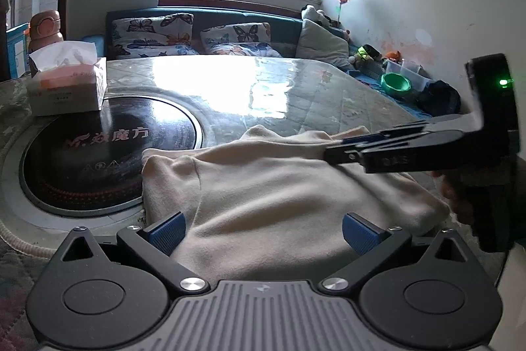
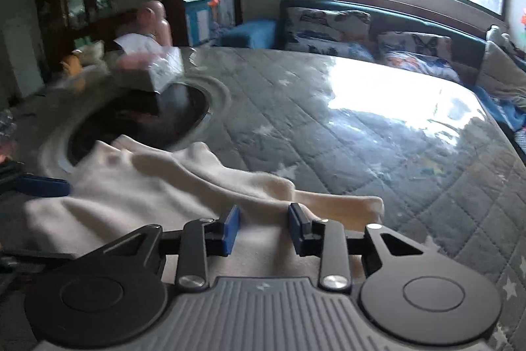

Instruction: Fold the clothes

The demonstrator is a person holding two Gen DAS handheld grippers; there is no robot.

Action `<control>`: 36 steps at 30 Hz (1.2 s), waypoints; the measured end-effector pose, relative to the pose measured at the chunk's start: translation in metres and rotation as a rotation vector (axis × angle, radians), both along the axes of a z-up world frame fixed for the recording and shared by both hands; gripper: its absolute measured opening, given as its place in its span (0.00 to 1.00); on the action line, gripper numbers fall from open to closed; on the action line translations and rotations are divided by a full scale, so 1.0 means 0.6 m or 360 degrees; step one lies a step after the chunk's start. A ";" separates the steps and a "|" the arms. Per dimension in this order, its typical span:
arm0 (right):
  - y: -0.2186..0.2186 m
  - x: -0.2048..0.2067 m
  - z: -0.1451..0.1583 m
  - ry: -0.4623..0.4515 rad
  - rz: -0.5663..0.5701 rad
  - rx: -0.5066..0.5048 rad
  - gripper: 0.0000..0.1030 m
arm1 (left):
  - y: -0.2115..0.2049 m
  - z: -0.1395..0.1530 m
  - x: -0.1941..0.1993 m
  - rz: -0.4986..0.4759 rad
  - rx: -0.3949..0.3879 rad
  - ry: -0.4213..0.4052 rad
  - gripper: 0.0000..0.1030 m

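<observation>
The soft, limp cream garment (image 1: pixel 263 186) lay on the worktop (image 2: pixel 328 127), left claw (image 1: pixel 263 232) spread wide, right claw (image 2: pixel 263 229) part-open astride its edge, the best hold.

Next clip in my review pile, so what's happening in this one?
A person is folding a cream garment on a quilted table with a handheld gripper in each hand. The left gripper hangs wide open over the near edge of the cloth, gripping nothing. The right gripper is at the garment's right side, jaws partly open with cloth between them, not clamped. A tissue box stands at the far left.
</observation>
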State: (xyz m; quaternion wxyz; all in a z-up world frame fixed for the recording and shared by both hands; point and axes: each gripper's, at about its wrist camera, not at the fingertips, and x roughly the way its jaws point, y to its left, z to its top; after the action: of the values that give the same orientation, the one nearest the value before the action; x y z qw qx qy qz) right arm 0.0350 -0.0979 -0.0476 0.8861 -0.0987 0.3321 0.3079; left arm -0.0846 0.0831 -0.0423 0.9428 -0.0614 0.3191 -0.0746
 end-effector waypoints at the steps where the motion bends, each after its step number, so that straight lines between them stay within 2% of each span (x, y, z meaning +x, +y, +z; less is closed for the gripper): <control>1: -0.002 -0.003 0.004 -0.0008 -0.0002 0.0010 0.31 | 0.001 0.002 -0.002 0.0007 0.0008 -0.0003 1.00; 9: -0.031 -0.105 0.031 -0.0109 0.0130 0.0001 0.31 | 0.001 0.019 -0.015 0.0123 0.0113 -0.0067 1.00; 13: -0.032 -0.155 0.026 -0.0166 0.0176 -0.0019 0.31 | -0.005 0.006 -0.006 0.0153 0.0132 -0.0005 1.00; 19: 0.002 -0.184 -0.005 -0.0279 0.0232 -0.0139 0.30 | 0.004 -0.016 0.000 0.0225 0.0133 0.0112 1.00; 22: -0.016 -0.182 0.015 -0.0233 0.0201 -0.0067 0.27 | 0.011 -0.019 -0.004 0.0234 0.0108 0.0118 1.00; 25: -0.037 -0.178 0.013 -0.0204 0.0136 -0.0112 0.27 | 0.011 -0.019 -0.004 0.0243 0.0108 0.0121 1.00; 28: -0.058 -0.173 0.004 -0.0127 0.0119 -0.0076 0.26 | 0.013 -0.017 -0.005 0.0242 0.0103 0.0129 1.00; 31: -0.076 -0.168 0.021 -0.0125 0.0088 -0.0044 0.26 | 0.020 -0.005 -0.012 0.0258 0.0077 0.0112 1.00; 33: -0.085 -0.158 0.017 -0.0066 0.0063 -0.0037 0.25 | 0.027 0.004 -0.015 0.0305 0.0086 0.0075 1.00; 36: -0.088 -0.152 0.017 -0.0033 0.0078 -0.0069 0.25 | 0.047 0.002 -0.010 0.0372 0.0065 0.0110 1.00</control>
State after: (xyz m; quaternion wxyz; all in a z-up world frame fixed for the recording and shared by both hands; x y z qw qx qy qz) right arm -0.0560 -0.1508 -0.0372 0.8793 -0.1292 0.3272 0.3211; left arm -0.0906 0.1112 -0.0411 0.9345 -0.0815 0.3436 0.0446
